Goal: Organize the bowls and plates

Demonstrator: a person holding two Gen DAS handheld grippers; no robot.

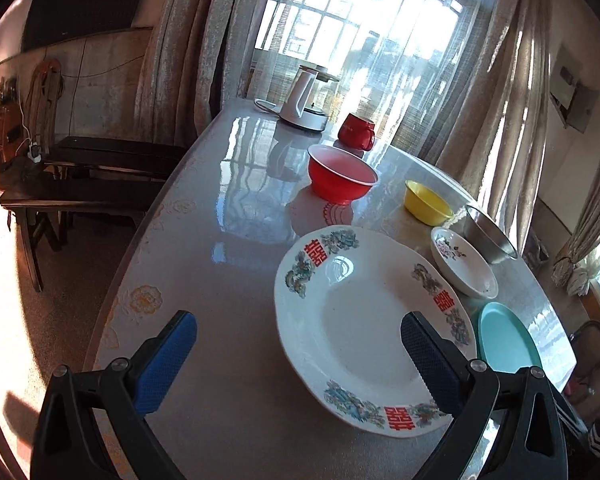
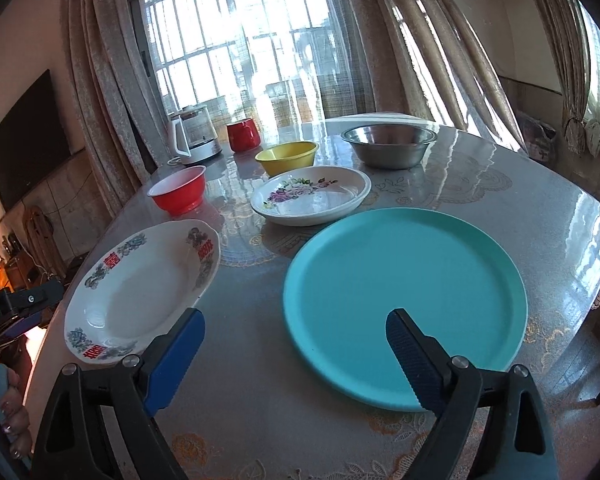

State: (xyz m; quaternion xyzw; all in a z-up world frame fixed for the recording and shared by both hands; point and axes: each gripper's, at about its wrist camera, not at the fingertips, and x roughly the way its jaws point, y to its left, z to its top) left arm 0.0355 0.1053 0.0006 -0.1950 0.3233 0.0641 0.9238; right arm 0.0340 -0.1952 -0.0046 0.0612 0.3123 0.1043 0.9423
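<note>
A large white plate with red characters and dragons (image 1: 360, 320) (image 2: 140, 280) lies near the table's edge. My left gripper (image 1: 299, 322) hangs open above it, the right finger over the plate's well and the left finger over bare table. A teal plate (image 2: 404, 292) (image 1: 504, 340) lies beside it. My right gripper (image 2: 296, 316) is open, its right finger over the teal plate, nothing between the pads. Further back sit a floral white plate (image 2: 312, 196) (image 1: 464, 264), a yellow bowl (image 2: 288, 156) (image 1: 428, 200), a red bowl (image 2: 178, 192) (image 1: 340, 180) and a steel bowl (image 2: 388, 144) (image 1: 488, 240).
A red mug (image 1: 356, 130) (image 2: 242, 134) and a white kettle (image 1: 300, 100) (image 2: 194, 136) stand at the far end by the curtained window. The round table (image 1: 228, 240) has a glossy patterned cover. Dark benches (image 1: 80, 192) stand left of it. A person's hand (image 2: 12, 408) shows at the lower left.
</note>
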